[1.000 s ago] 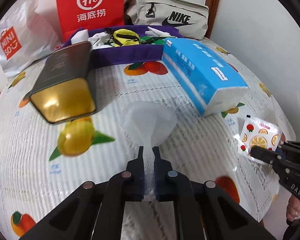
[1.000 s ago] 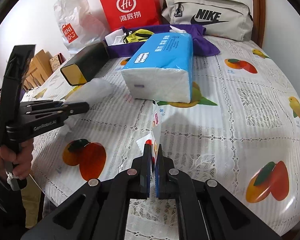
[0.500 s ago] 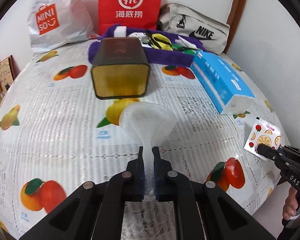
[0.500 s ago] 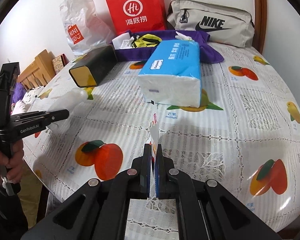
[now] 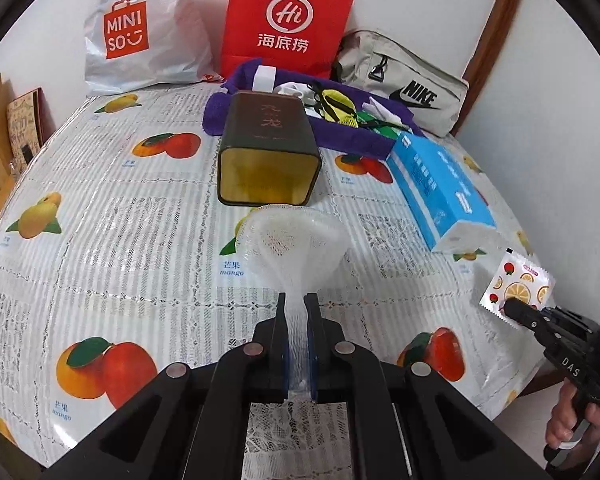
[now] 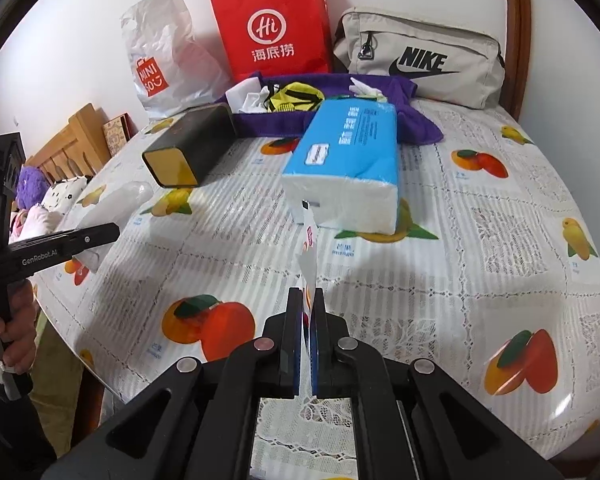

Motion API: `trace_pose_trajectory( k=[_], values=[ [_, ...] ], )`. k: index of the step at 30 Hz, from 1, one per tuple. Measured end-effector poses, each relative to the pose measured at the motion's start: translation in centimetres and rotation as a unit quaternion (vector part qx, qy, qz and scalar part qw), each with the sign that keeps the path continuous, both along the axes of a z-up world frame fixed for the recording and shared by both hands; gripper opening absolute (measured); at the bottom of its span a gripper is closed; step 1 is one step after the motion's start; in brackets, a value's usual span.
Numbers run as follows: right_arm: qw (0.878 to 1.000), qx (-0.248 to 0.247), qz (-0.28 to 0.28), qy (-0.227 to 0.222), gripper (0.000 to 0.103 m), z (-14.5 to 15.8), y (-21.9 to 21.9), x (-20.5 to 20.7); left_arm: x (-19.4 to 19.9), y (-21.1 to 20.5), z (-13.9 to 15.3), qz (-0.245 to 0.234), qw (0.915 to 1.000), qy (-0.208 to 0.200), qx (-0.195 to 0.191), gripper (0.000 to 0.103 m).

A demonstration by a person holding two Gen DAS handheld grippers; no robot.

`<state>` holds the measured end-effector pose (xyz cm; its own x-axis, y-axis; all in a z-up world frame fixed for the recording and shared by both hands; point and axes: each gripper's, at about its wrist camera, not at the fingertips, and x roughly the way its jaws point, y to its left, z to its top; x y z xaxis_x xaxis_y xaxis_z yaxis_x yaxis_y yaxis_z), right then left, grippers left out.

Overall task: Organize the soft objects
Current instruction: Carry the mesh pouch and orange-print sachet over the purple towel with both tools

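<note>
My left gripper [image 5: 296,304] is shut on a white foam net sleeve [image 5: 296,240], which fans out above the table in front of a dark tin box [image 5: 268,152] lying on its side with its gold open end facing me. My right gripper [image 6: 308,300] is shut on a small fruit-printed sachet [image 6: 309,256], seen edge-on; it shows flat in the left wrist view [image 5: 516,284]. A blue tissue pack [image 6: 348,164] lies ahead of the right gripper. The left gripper [image 6: 112,232] and the sleeve [image 6: 120,200] show at the left of the right wrist view.
A purple cloth [image 5: 340,132] at the back holds yellow, white and green small items. Behind it stand a red paper bag [image 5: 288,24], a white MINISO bag [image 5: 140,40] and a grey Nike pouch [image 5: 412,88]. The fruit-print tablecloth [image 5: 120,220] covers the round table.
Both grippers have pulled back from the objects, holding their items. The left view has swung so the tin box now sits straight ahead with its open end facing me.
</note>
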<state>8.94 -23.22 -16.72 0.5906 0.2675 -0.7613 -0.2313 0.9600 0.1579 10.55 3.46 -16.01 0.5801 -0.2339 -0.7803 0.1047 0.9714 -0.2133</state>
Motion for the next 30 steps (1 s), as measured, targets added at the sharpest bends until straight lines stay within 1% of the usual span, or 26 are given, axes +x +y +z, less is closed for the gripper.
trace_pose_trajectory(
  k=[2, 5, 13, 20, 30],
  values=[
    [1.0, 0.003, 0.001, -0.001, 0.004, 0.5, 0.1, 0.2, 0.1, 0.2, 0.6, 0.004, 1.0, -0.003, 0.008, 0.007],
    [1.0, 0.005, 0.004, -0.005, 0.004, 1.2, 0.4, 0.4, 0.2, 0.7, 1.7, 0.01, 0.9999, -0.01, -0.001, 0.007],
    [1.0, 0.002, 0.01, -0.017, 0.004, 3.4, 1.0, 1.4, 1.4, 1.5, 4.3, 0.017, 0.9996, -0.023, -0.006, 0.007],
    [1.0, 0.003, 0.007, -0.028, 0.004, 5.5, 0.9, 3.3, 3.4, 1.7, 6.2, 0.017, 0.9994, -0.031, -0.002, 0.007],
    [0.999, -0.001, -0.001, -0.042, 0.004, 7.2, 1.1, 6.8, 6.9, 1.6, 8.2, 0.011, 0.9992, -0.039, 0.005, 0.007]
  ],
)
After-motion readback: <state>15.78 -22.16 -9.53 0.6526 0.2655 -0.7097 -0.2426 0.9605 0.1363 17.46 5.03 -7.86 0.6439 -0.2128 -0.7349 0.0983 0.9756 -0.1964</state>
